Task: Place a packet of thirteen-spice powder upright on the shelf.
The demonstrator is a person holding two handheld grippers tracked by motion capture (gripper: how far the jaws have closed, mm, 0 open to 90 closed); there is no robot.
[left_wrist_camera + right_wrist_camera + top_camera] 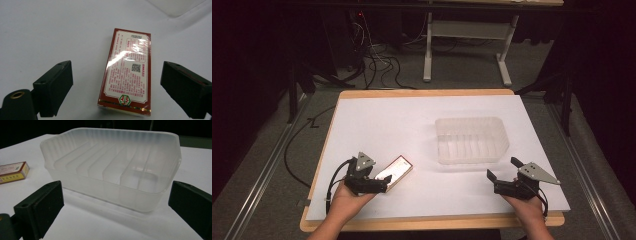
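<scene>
A flat red and white printed box (395, 171) lies on the white table sheet at the front left. My left gripper (384, 181) is open, its jaws standing on either side of the box's near end without touching it. In the left gripper view the box (127, 72) lies lengthwise between the two jaws, wrapped in shiny film. A clear plastic bin (471, 139) with inner dividers sits right of centre. My right gripper (503, 168) is open just in front of the bin's near right corner. In the right gripper view the bin (112, 165) stands close ahead, and the box (13, 172) shows at the left.
The white sheet (377, 125) covers a wooden table (432, 220). Beyond the far edge are a table frame (467, 45) and cables (377, 65) on the floor. A metal rail (257, 180) runs along the left.
</scene>
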